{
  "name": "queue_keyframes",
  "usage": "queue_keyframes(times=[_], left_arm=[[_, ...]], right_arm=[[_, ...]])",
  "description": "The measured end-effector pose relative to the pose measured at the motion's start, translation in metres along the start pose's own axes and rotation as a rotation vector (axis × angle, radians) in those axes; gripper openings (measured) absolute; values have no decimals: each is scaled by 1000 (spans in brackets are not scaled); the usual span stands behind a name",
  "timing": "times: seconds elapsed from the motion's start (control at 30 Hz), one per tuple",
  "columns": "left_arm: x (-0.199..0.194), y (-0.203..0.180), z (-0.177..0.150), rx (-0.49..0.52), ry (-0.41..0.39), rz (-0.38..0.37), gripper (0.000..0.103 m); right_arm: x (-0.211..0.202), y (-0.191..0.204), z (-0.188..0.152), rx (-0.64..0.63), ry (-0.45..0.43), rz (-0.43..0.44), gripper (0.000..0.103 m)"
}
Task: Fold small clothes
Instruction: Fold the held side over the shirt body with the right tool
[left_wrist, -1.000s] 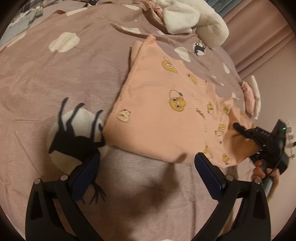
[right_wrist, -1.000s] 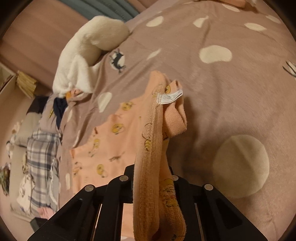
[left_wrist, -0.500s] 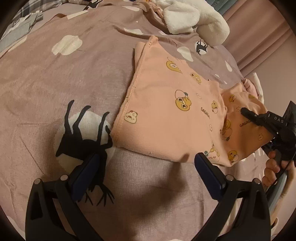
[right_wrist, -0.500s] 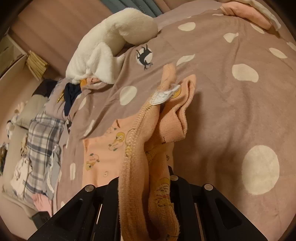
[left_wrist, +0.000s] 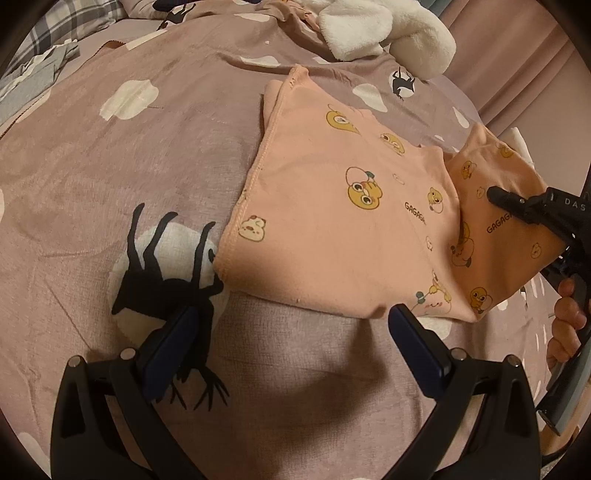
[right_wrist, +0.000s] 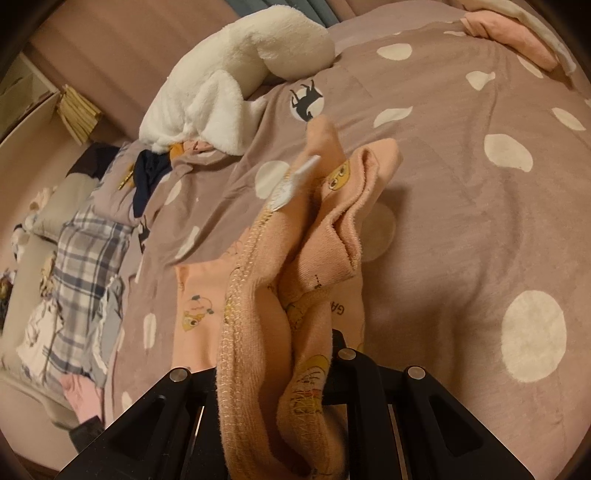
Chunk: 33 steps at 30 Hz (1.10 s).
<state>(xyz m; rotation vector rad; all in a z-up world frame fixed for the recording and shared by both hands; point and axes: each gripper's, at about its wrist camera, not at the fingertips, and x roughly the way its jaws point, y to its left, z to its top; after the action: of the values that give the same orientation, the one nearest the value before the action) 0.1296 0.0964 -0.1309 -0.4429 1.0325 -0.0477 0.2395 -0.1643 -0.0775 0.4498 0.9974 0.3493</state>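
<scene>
A small peach garment (left_wrist: 332, 221) with yellow cartoon prints lies on the mauve bedspread (left_wrist: 129, 166). Its right part is lifted and turned over toward the middle. My right gripper (left_wrist: 495, 194) is shut on that lifted edge. Seen from the right wrist, the bunched peach cloth (right_wrist: 280, 295) with a white label fills the space between the jaws of the right gripper (right_wrist: 273, 373) and hides the pads. My left gripper (left_wrist: 291, 339) hovers open above the bedspread, just short of the garment's near hem, holding nothing.
A white fluffy blanket (left_wrist: 388, 33) lies beyond the garment. Plaid and grey clothes (right_wrist: 81, 266) are heaped at the bed's far side. A folded pink item (right_wrist: 509, 40) sits near a corner. A hand (left_wrist: 565, 332) grips the right tool's handle. A pink curtain (left_wrist: 517, 74) hangs behind.
The right gripper has risen and carried the garment's edge leftward over the rest, so a folded flap now stands up. The left gripper has stayed put, open.
</scene>
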Motion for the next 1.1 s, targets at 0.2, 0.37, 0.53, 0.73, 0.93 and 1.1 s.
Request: queue_keyframes(times=[0.2,0.37,0.53,0.73,0.93,1.1], left_arm=[[-4,8,4,-67,17,-30,103],[-8,18,8,-111,49,-85,103],[-14,21,5,-92,53,-83,103],[-21,36,2,-156,63,-140,103],[-25,39,2,-170,75,-183,103],[-26,39,0,-150,80,-184,103]], right_arm=[[4,8,1,16,16,36,14],[9,19,0,26,26,61,14],[18,34,-4,20,44,93,14],[31,55,-11,5,71,119,14],[47,79,-20,-26,109,129,14],[56,96,-28,-60,135,146,14]])
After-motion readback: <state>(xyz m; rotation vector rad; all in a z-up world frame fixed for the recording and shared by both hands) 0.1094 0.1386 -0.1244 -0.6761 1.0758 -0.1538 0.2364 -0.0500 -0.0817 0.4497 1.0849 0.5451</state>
